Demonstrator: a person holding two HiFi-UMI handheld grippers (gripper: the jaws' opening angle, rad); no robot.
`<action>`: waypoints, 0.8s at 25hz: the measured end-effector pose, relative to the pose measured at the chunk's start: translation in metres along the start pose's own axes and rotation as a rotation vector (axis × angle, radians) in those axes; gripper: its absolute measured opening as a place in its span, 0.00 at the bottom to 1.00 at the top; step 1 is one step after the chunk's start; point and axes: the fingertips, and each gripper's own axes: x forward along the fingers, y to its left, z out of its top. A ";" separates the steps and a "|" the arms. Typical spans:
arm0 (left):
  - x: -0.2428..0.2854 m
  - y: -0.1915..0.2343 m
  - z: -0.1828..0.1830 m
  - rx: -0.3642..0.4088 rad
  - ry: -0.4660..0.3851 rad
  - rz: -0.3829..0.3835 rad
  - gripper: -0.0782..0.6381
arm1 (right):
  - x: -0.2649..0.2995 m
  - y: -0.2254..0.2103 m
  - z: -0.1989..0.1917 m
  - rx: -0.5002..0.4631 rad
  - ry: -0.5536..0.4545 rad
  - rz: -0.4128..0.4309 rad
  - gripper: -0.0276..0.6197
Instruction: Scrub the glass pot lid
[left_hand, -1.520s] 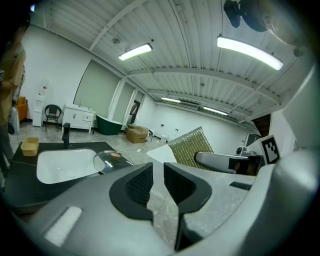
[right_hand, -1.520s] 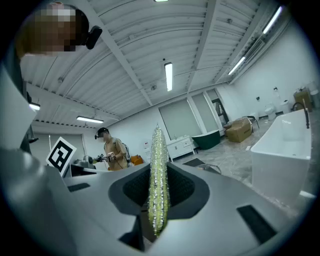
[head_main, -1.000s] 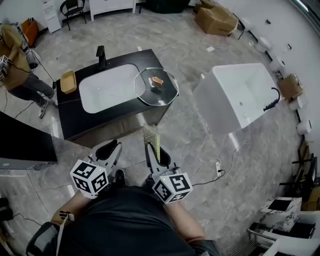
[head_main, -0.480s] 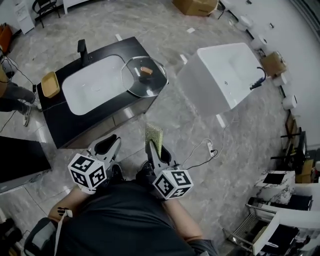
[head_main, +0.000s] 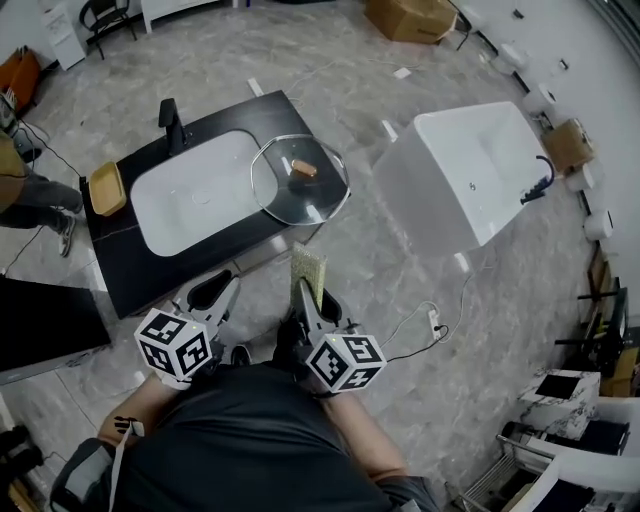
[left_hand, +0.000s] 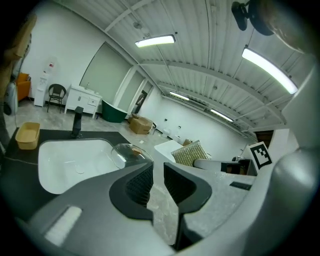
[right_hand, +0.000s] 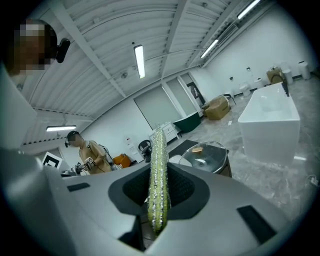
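Tongs first: the right gripper is clenched on a yellow-green scrub sponge. It holds the sponge by its lower edge, so the pad stands clear of the jaw tips, ready to meet glass. The left gripper has its jaws only narrowly parted with nothing between them, probably kept free to steady the work. Both hang close to the person's body, well short of the counter.

The glass pot lid lies at twelve o'clock from them. It rests flat, knob up, on the black counter, with its rim jutting past the edge at three o'clock, which should make it easy to reach. A white basin sits just beside the lid at nine o'clock, with a faucet at eleven and a tan tray farther out at nine. A white bathtub stands apart at three o'clock.
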 end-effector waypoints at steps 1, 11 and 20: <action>0.006 0.004 0.007 -0.002 -0.006 0.026 0.21 | 0.010 -0.004 0.007 0.002 0.009 0.021 0.13; 0.091 0.013 0.066 -0.027 -0.031 0.204 0.21 | 0.104 -0.111 0.079 -0.025 0.105 0.068 0.13; 0.165 0.009 0.091 -0.050 -0.020 0.296 0.21 | 0.193 -0.264 0.110 -0.260 0.251 -0.049 0.13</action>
